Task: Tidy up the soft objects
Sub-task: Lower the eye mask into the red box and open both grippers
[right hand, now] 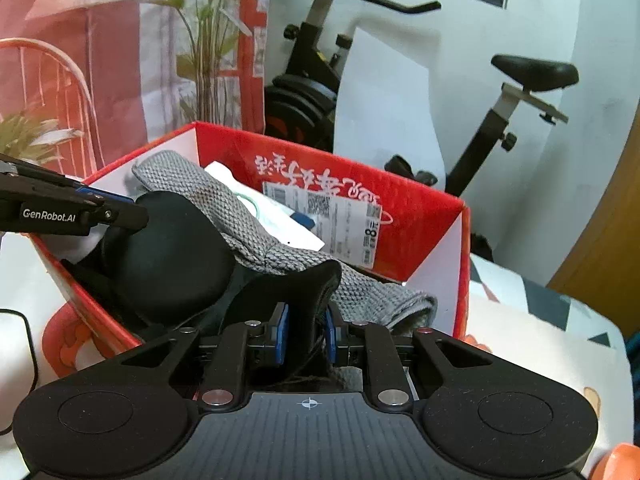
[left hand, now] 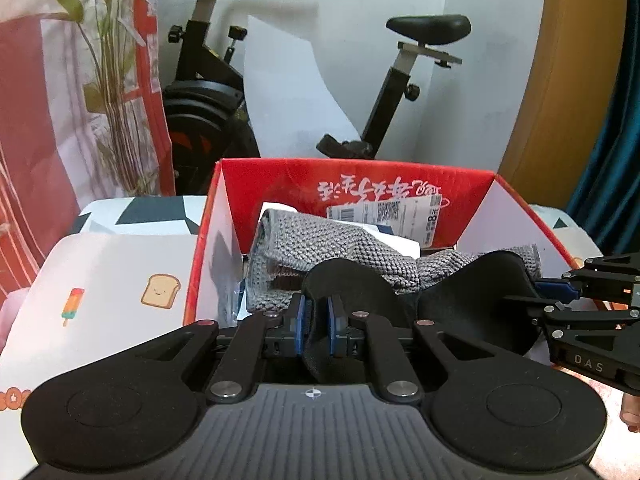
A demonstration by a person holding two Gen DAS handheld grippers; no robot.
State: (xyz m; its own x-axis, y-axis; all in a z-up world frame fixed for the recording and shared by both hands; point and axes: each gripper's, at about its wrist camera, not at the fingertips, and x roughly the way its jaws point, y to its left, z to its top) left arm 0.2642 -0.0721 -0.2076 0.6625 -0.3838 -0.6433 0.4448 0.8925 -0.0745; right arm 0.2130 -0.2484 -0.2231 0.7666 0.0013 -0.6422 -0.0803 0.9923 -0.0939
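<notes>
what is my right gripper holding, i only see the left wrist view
Observer: The right gripper is shut on the black padded garment, one cup's edge pinched between its blue pads.
Operator: anything in the box behind the grey cloth
Observer: A white packet with a small blue piece on it lies in the red box, beside the grey knitted cloth.
Operator: whats off to the left of the box
Observer: A thin black cable lies on the white surface there.
</notes>
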